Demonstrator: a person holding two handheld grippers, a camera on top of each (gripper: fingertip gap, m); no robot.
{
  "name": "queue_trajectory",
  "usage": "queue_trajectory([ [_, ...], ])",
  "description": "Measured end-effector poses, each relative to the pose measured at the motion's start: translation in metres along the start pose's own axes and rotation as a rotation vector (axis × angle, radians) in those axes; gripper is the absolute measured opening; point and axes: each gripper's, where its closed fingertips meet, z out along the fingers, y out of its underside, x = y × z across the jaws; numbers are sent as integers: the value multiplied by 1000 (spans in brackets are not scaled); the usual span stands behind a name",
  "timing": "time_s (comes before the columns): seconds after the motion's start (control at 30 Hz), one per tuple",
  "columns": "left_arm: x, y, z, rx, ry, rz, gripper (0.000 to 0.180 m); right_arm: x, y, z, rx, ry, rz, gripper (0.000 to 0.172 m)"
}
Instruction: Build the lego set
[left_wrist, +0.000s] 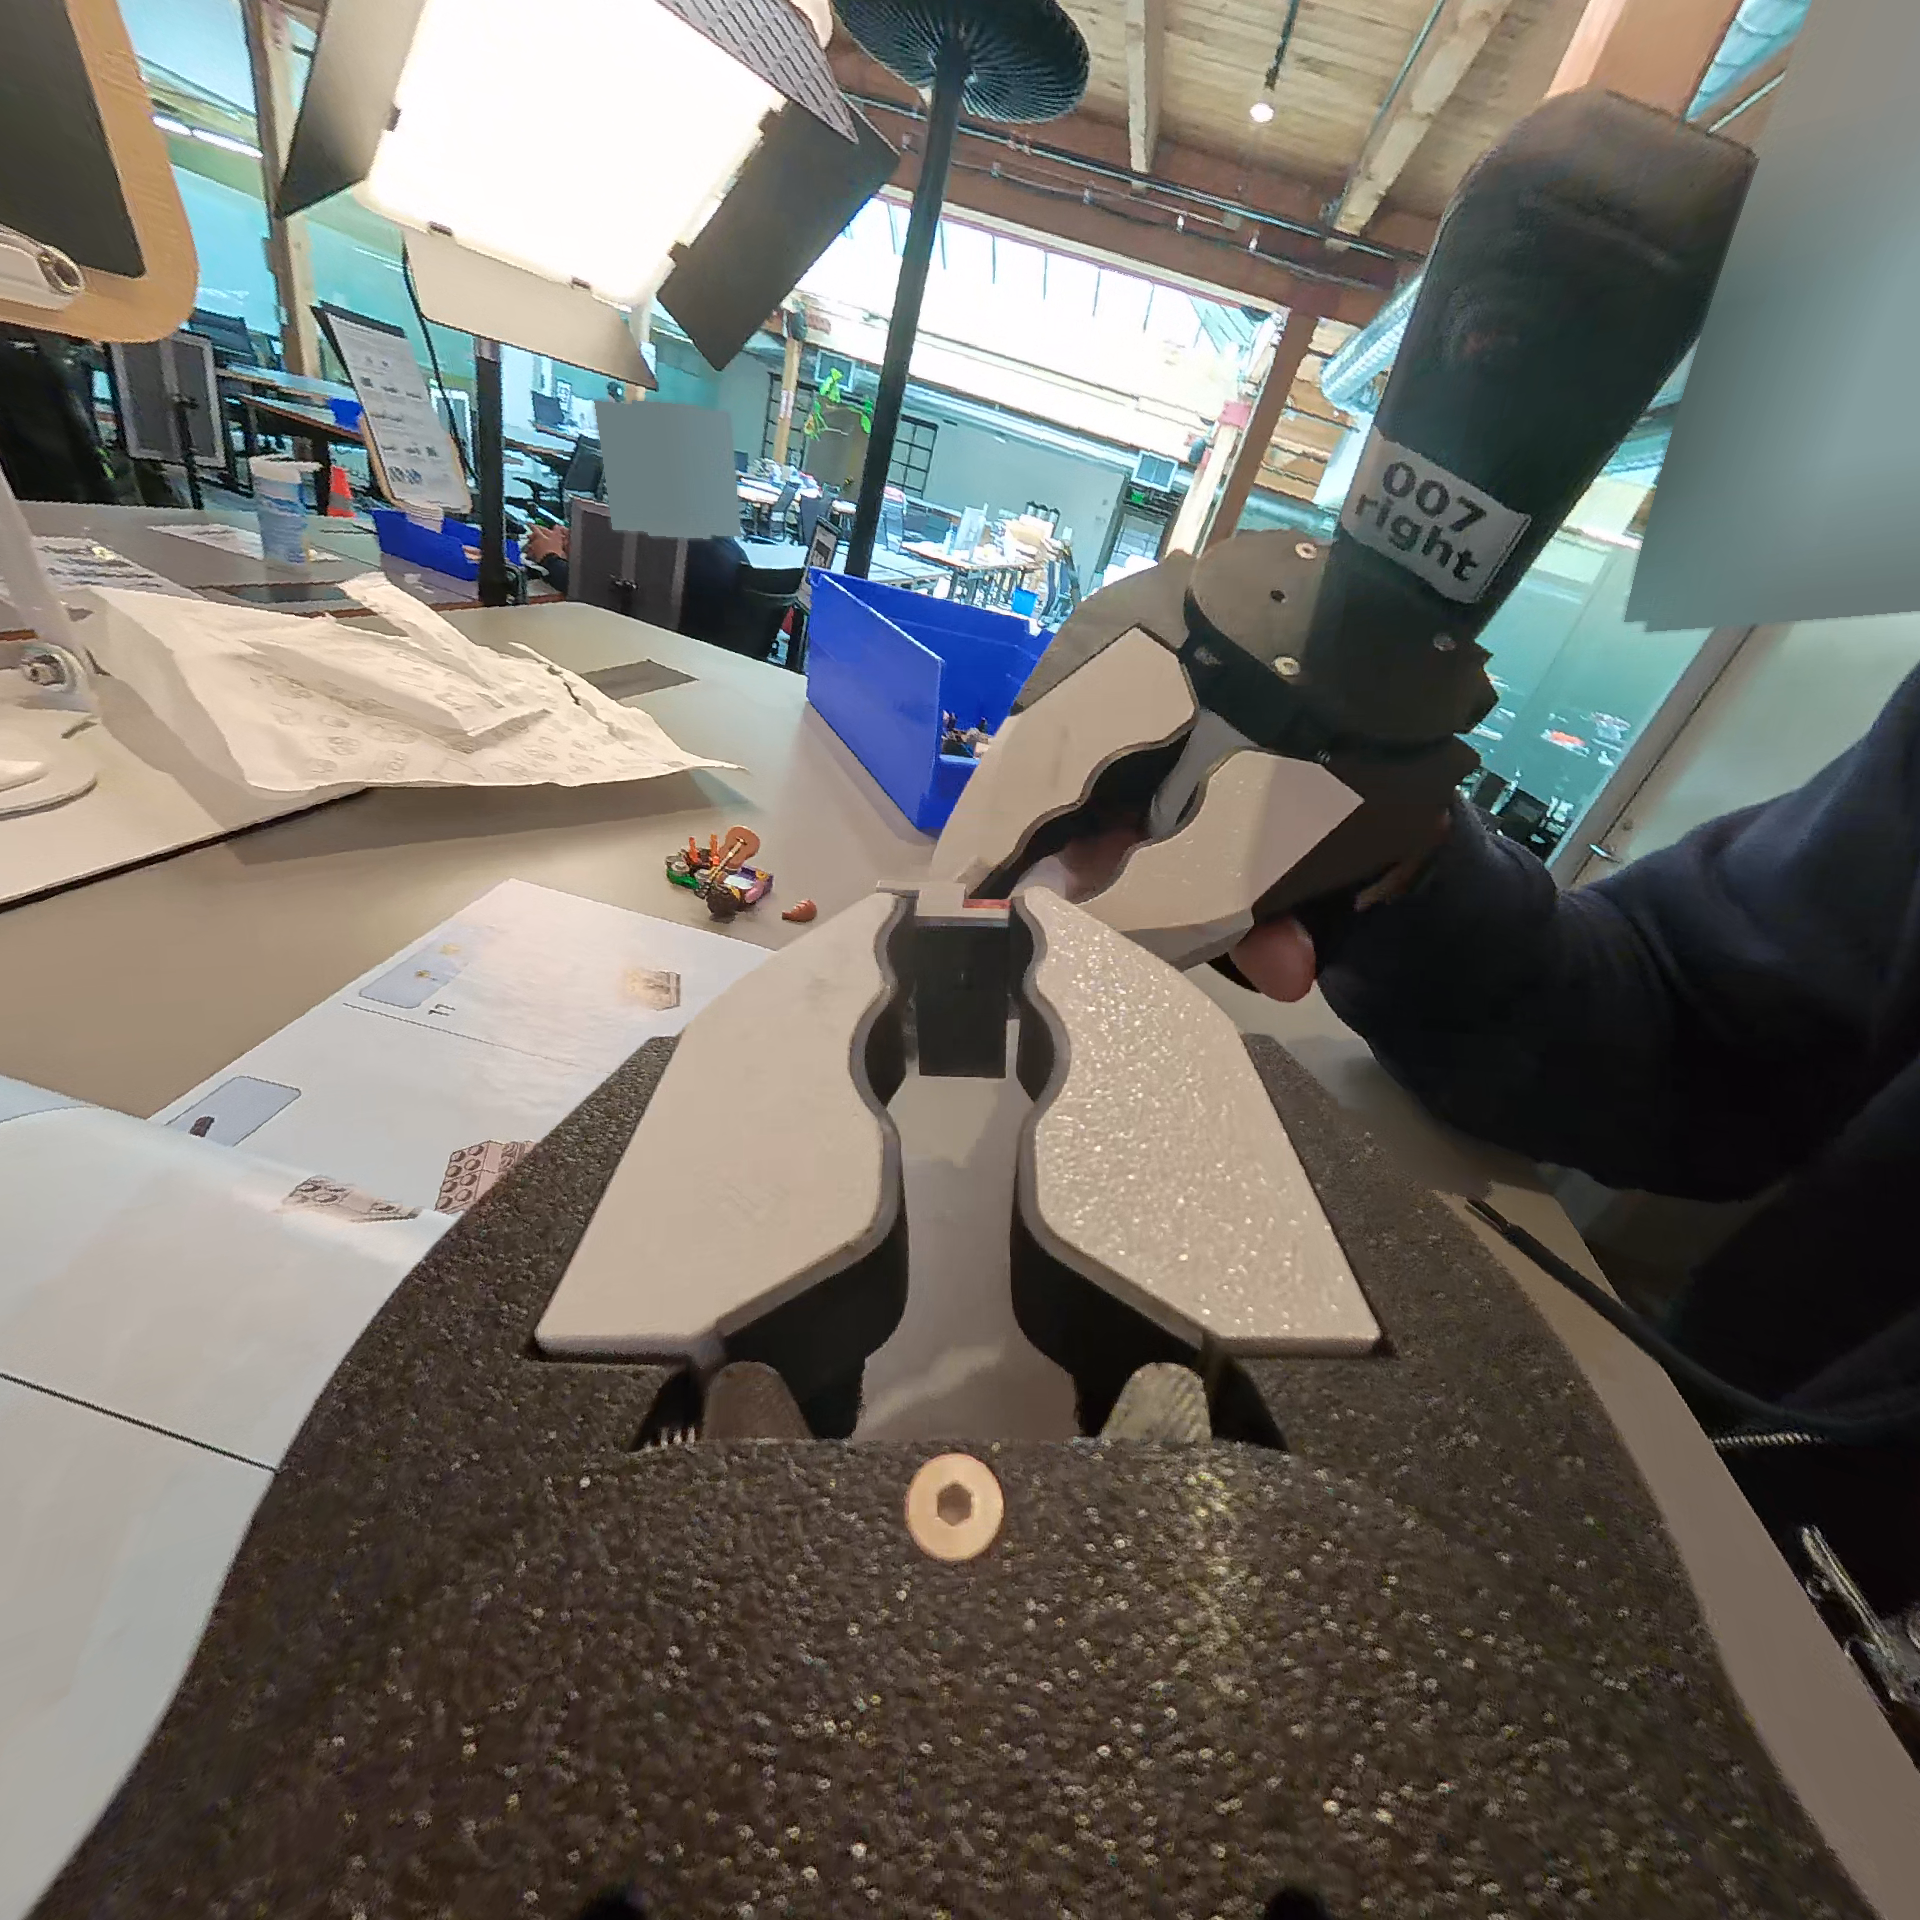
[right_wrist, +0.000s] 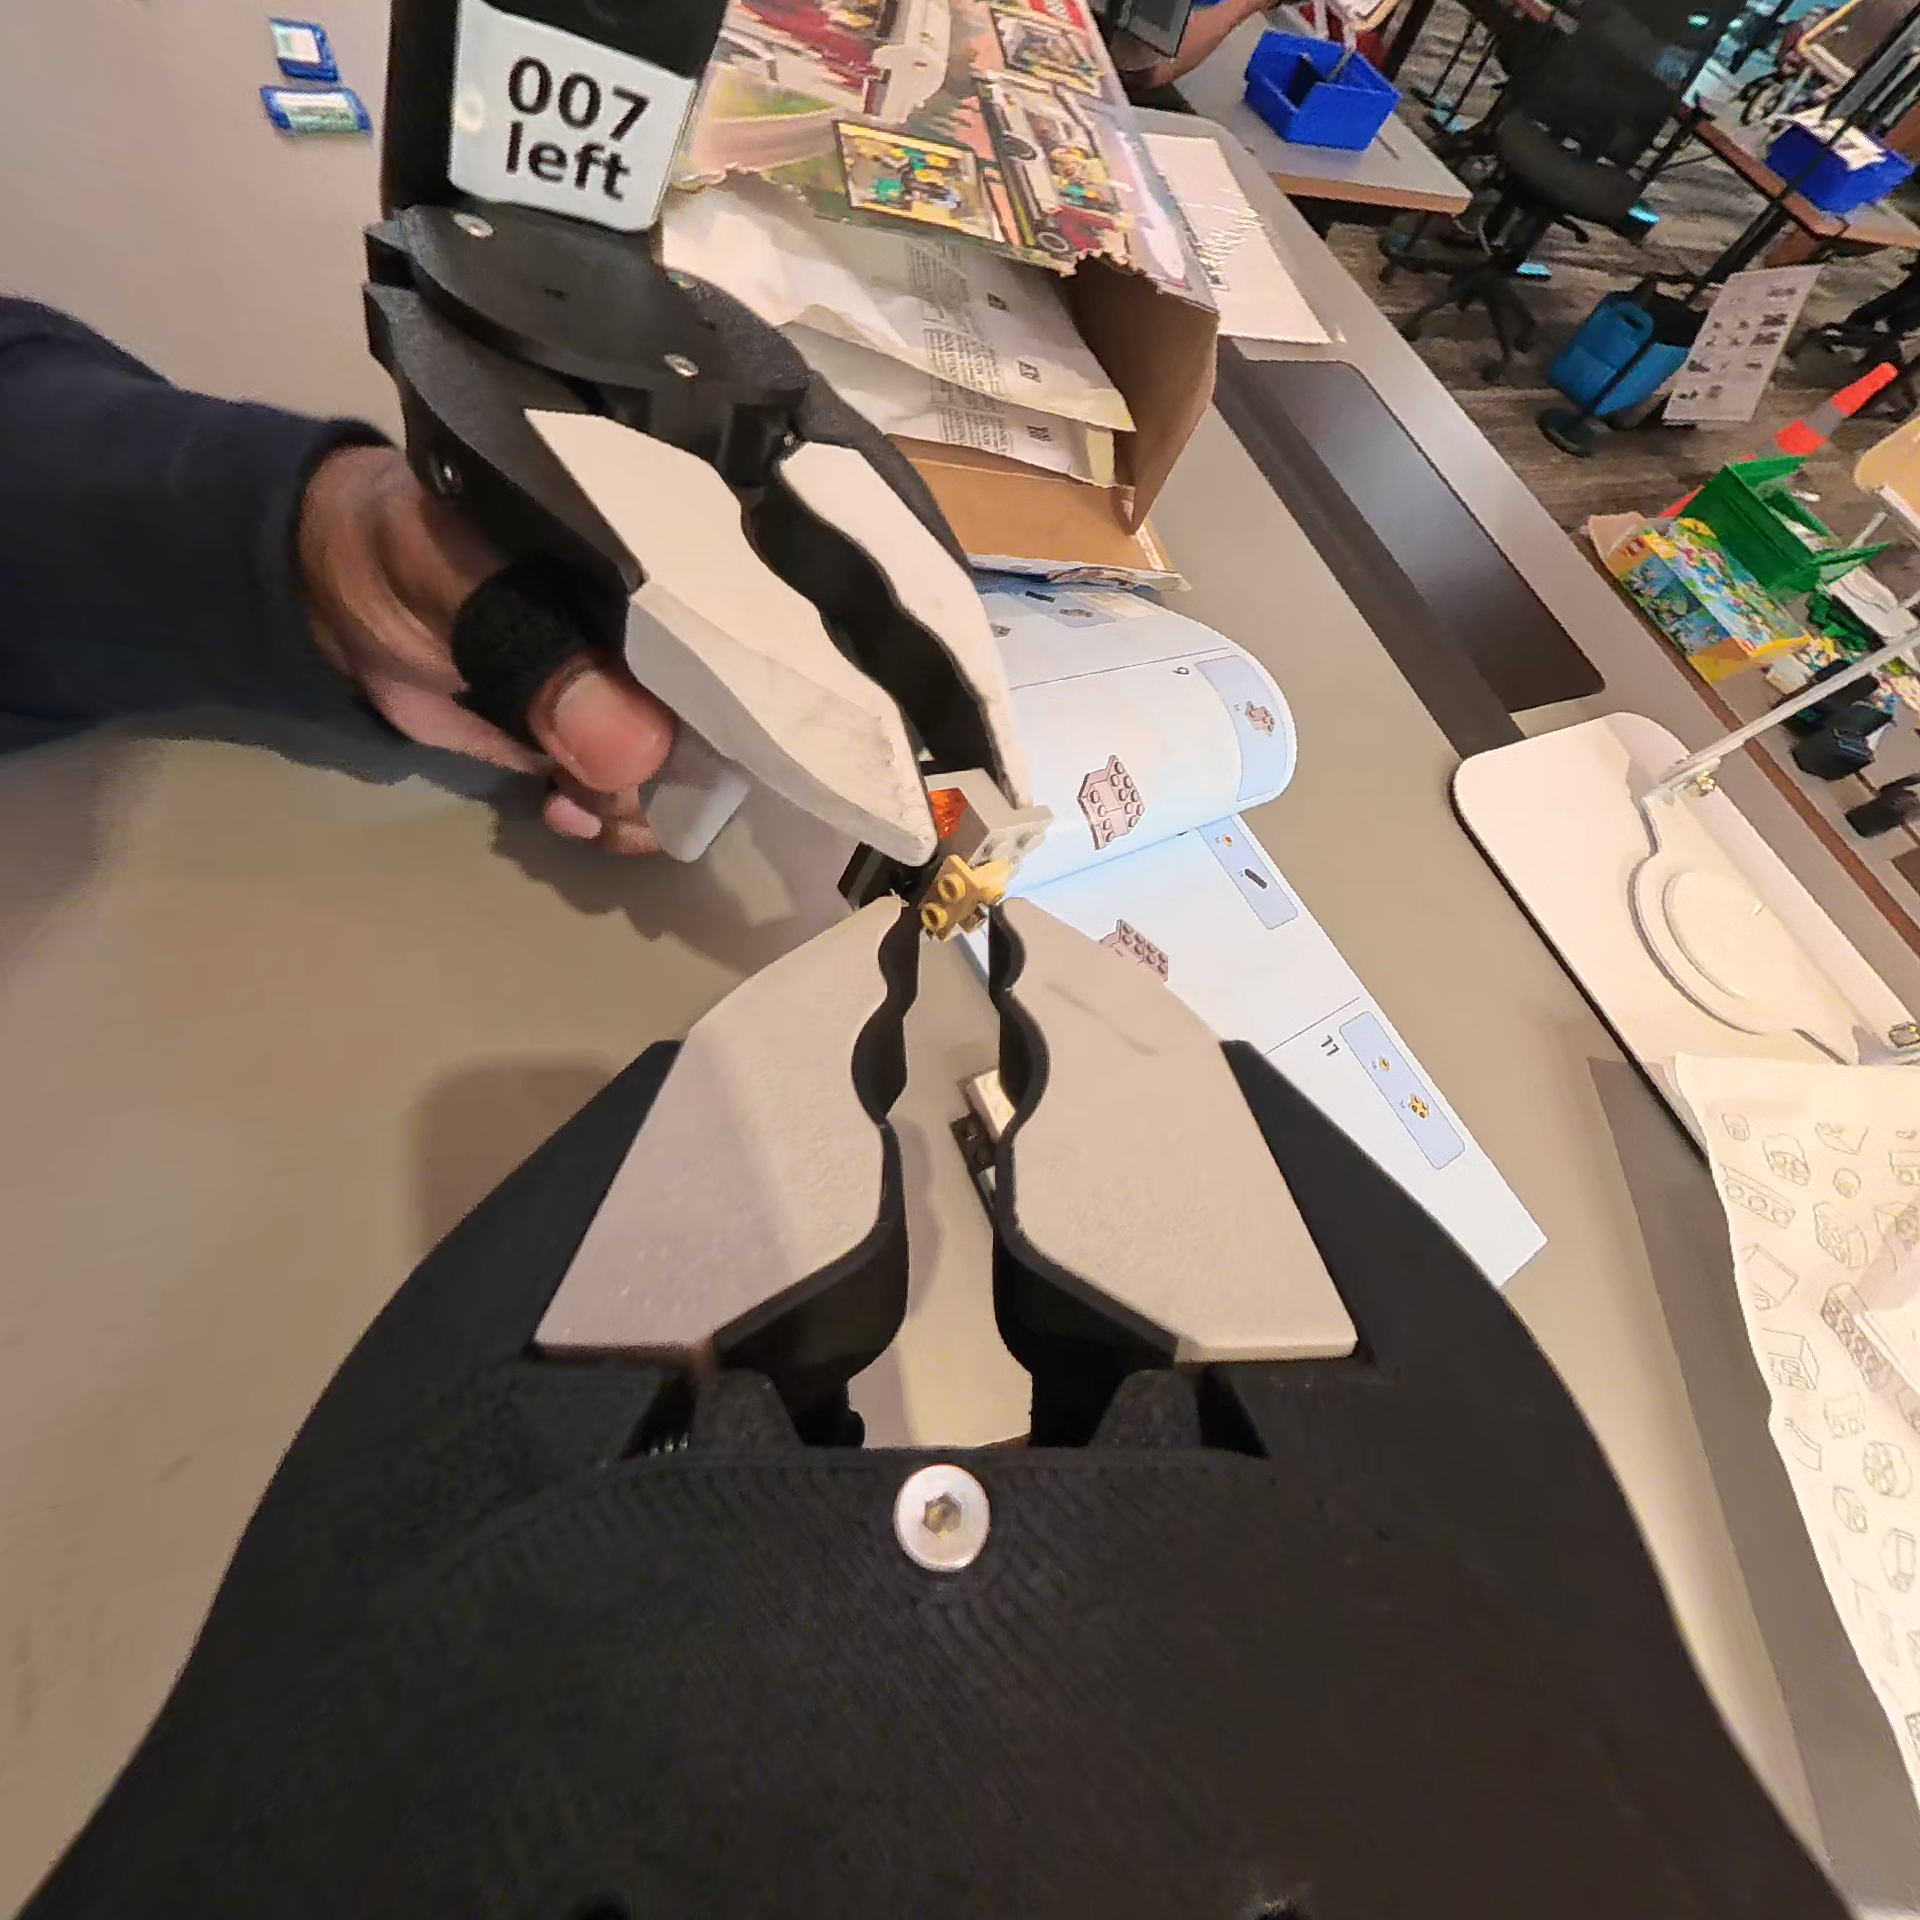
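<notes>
Bricks are what both grippers meet over, above the grey table (right_wrist: 260, 1039) and just near of the open instruction booklet (right_wrist: 1164, 727). The left gripper (left_wrist: 961, 914) pinches a small brick assembly (left_wrist: 961, 997) between its fingertips: a black block with a light grey plate on top and a sliver of orange at its right edge. Both pads press its sides. Most of that block sits sunk between the fingers, so its full shape is hard to make out.

The right gripper (right_wrist: 945, 909) is closed on a small tan studded piece (right_wrist: 951, 904) right at its tips. How firmly the right-hand pad bears on it is hard to judge. The tan piece touches the underside of the grey plate. From the left wrist view that piece is hidden behind the assembly.

Each gripper is held in a hand with a dark sleeve. The hand on the left gripper (right_wrist: 488, 675) wraps the grip with a black strap over one finger, tips tilted down and to the right. The right gripper comes in from the right, angled down-left, its handle cut off by a blurred patch.

Farther off lie a small colourful brick model (left_wrist: 722, 868), crumpled printed paper (left_wrist: 364, 686) and a blue bin (left_wrist: 894, 696); the bin's contents are too small to tell.
</notes>
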Motion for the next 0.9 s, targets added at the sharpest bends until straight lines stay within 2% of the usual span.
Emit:
queue_trajectory([
  [0.5,-4,-10,-1,96,-30,-55,17,2,-8,1,99,-15,81,13],
  [0.6,-5,-12,-2,112,-38,-65,17,-4,-9,4,112,-53,96,26],
  [0.9,-11,-17,-5,167,-80,-83,17,-1,-15,9,148,33,122,32],
])
